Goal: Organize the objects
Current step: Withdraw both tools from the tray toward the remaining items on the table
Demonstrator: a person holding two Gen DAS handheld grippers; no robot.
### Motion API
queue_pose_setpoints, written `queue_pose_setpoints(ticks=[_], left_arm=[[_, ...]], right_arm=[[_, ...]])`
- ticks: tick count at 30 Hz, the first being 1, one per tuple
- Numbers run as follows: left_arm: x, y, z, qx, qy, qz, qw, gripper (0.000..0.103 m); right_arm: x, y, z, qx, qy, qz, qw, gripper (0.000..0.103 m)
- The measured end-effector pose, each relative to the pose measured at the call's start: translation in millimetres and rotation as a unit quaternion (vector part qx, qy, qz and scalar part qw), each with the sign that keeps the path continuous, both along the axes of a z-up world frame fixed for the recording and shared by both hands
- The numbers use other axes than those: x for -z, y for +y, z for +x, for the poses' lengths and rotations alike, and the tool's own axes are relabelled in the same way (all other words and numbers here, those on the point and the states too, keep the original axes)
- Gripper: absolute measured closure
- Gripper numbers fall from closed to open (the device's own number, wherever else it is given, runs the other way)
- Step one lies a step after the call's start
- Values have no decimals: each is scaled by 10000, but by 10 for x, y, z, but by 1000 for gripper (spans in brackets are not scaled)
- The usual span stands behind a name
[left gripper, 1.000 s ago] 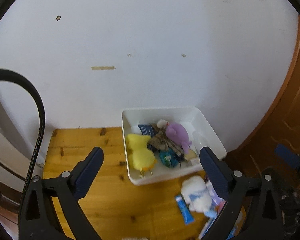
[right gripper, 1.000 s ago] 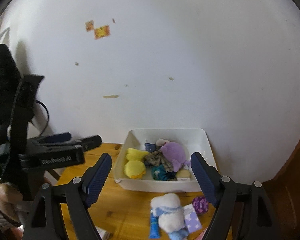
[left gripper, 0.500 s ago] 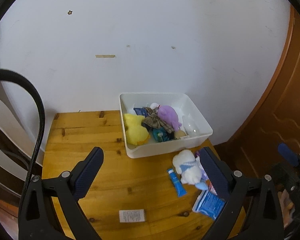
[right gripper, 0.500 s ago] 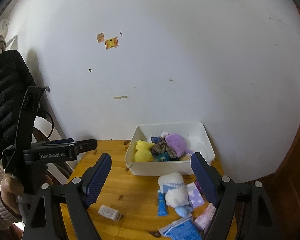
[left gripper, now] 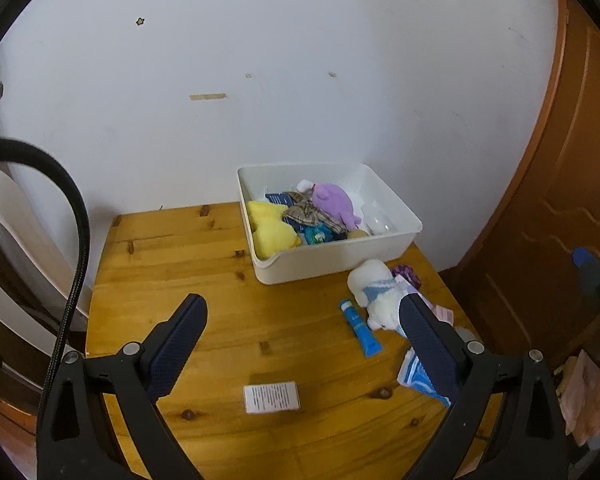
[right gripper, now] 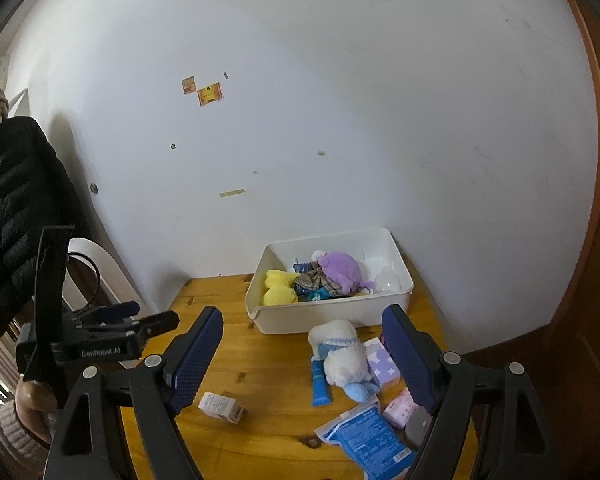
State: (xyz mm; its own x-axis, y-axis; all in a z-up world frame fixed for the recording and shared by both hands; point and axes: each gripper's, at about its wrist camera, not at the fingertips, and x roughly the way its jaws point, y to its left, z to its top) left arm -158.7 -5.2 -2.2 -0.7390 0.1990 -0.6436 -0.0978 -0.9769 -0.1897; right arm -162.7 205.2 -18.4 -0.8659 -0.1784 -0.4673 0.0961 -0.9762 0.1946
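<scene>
White bin (left gripper: 332,264), centre frame, part-filled; white plush (left gripper: 374,294), blue tube (left gripper: 360,328) and small box (left gripper: 272,397) loose on table below; left gripper (left gripper: 300,332) and right gripper (right gripper: 302,340) spread, empty: between picks, next likely plush, needing descent.

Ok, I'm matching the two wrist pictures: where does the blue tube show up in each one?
Left wrist view: the blue tube lies on the wooden table, right of centre, just left of the white plush toy.
Right wrist view: the tube lies at lower centre, partly tucked under the plush toy's left side.
Shared landmark: the white bin stands just beyond the tube in both.
</scene>
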Motion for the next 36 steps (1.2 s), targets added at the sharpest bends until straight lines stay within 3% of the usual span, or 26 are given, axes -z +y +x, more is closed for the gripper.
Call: queue_pose_setpoints(ticks=[8,25,36], left_arm=[[181,-24,165,18,-2,-93,10000,5],[866,-266,169,-151,-832,135,9963,5],[1228,-317,126,-70,-1259,-37,9920,5]], right_arm=[[186,75,68,141,-144,99,9997,20],[1019,389,18,637,-1168,144,9910,20],[1425,423,-116,617,-1630,353,9841,20]])
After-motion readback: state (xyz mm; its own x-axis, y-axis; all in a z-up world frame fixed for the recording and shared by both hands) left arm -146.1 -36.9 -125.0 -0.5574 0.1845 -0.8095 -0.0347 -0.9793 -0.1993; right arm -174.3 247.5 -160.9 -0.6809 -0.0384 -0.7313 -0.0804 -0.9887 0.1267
